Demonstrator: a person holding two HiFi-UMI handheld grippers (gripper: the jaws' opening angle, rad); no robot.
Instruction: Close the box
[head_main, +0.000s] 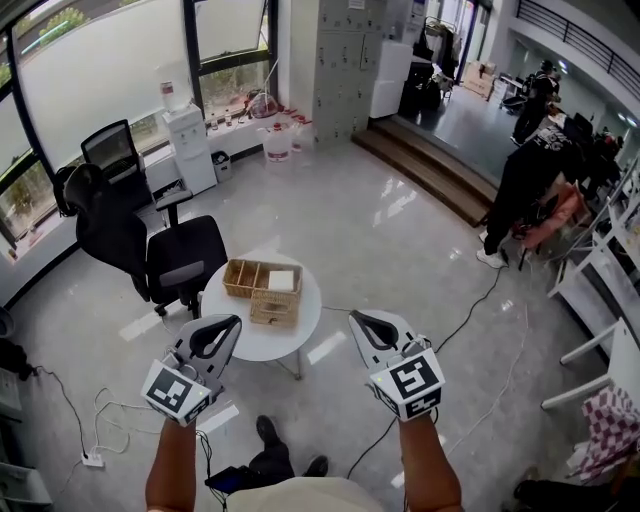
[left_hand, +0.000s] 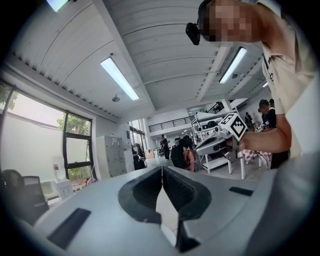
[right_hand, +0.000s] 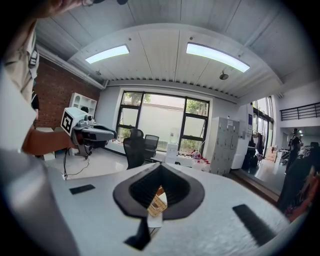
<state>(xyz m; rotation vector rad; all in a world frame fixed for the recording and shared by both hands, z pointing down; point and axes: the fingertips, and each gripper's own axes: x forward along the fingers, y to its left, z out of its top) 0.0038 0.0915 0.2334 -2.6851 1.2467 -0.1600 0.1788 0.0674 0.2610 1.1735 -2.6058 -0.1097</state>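
Observation:
In the head view a woven wicker box (head_main: 252, 277) stands open on a small round white table (head_main: 250, 340). A white item lies in its right compartment, and its woven lid (head_main: 275, 308) hangs toward the table's near side. My left gripper (head_main: 233, 322) hovers just short of the table's near left edge, jaws shut and empty. My right gripper (head_main: 356, 318) is held beside the table's right edge, also shut and empty. In the left gripper view the jaws (left_hand: 162, 169) meet over a strip of white table. The right gripper view shows the shut jaws (right_hand: 160, 167) with the box (right_hand: 157, 204) below them.
Two black office chairs (head_main: 180, 262) stand left of the table. Cables and a power strip (head_main: 92, 460) lie on the glossy floor at left, and another cable (head_main: 470, 310) runs right. Wooden steps (head_main: 430, 170), people and white racks (head_main: 600, 270) are at the right.

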